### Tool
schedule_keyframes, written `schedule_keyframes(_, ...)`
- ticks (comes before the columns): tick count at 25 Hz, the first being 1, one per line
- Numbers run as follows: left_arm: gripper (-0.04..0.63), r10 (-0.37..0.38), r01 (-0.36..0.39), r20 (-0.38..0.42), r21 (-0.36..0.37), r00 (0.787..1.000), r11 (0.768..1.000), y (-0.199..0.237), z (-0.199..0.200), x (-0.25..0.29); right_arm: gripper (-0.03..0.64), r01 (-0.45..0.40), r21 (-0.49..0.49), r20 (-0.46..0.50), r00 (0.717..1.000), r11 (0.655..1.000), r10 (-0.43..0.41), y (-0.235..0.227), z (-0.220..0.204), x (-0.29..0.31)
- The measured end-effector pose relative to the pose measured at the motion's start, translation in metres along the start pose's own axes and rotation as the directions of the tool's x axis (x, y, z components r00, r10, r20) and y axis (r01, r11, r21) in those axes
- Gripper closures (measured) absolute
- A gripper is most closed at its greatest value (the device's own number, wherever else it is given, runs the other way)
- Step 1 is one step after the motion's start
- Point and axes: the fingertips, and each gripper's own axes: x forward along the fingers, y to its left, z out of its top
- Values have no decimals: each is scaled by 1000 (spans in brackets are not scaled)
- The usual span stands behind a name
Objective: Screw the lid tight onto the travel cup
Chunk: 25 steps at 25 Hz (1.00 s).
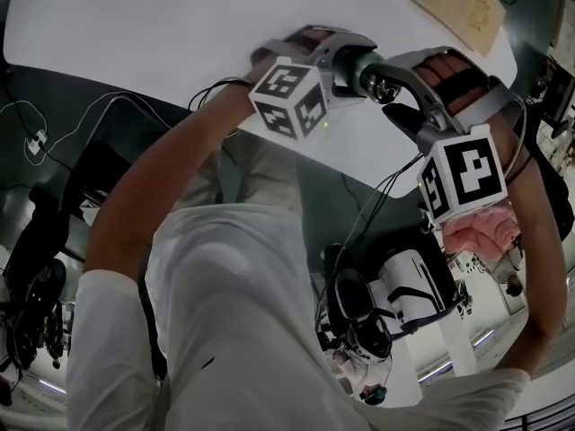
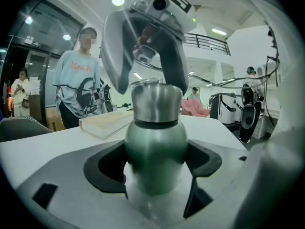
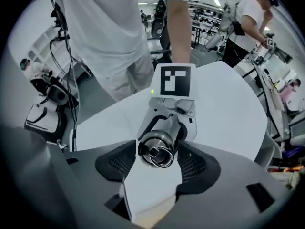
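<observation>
Lying below the work, the table point(image 1: 135, 16) carries only a book point(image 1: 458, 7) at its far edge, well clear of both tools. The cup point(image 2: 156, 142) is off the table, held on its side in the air between the two grippers.

The left gripper point(image 2: 157, 173) is clamped across the green body of the cup, with a pad bearing on each flank. The right gripper point(image 3: 155, 163) faces it end-on and pinches the lid point(image 3: 156, 150), its jaws touching the lid on both sides.

Handling, as judged:
- Cup: rigid metal with a smooth, rounded finish. Expect it to be slippery and moderately heavy. Grip at the widest part of the body, where the pads seat best.
- Lid: polished steel, narrow and short, so it offers little bearing surface. Grip squarely across its wall, not at the rim edge.
- Keep both axes in line while turning. A tilted lid is likely to cross-thread or spin out of the pads.
</observation>
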Motion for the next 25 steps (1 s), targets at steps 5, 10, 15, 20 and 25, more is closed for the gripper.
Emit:
schedule_keyframes(5, 229, -8, 8, 3, 0, 1000, 1000, -3, 2, 2, 385, 14, 116, -3, 1000, 993, -14, 3, -7, 6)
schedule_keyframes(10, 230, 7, -7, -14, -8, 1000, 1000, -1, -1, 0, 385, 91, 497, 62, 988, 863, -140, -8, -9, 3)
schedule_keyframes(15, 230, 9, -9, -11, -7, 1000, 1000, 0, -1, 2, 385, 152, 722, 21, 970, 675, -241, -12, -14, 1)
schedule_keyframes(20, 229, 14, -14, -11, -8, 1000, 1000, -1, 0, 1, 385, 209, 890, -64, 937, 404, -344, -14, -16, -1)
schedule_keyframes(25, 230, 14, -14, -8, -8, 1000, 1000, 0, 0, 1, 385, 229, 957, -142, 904, 176, -402, -15, -21, -3)
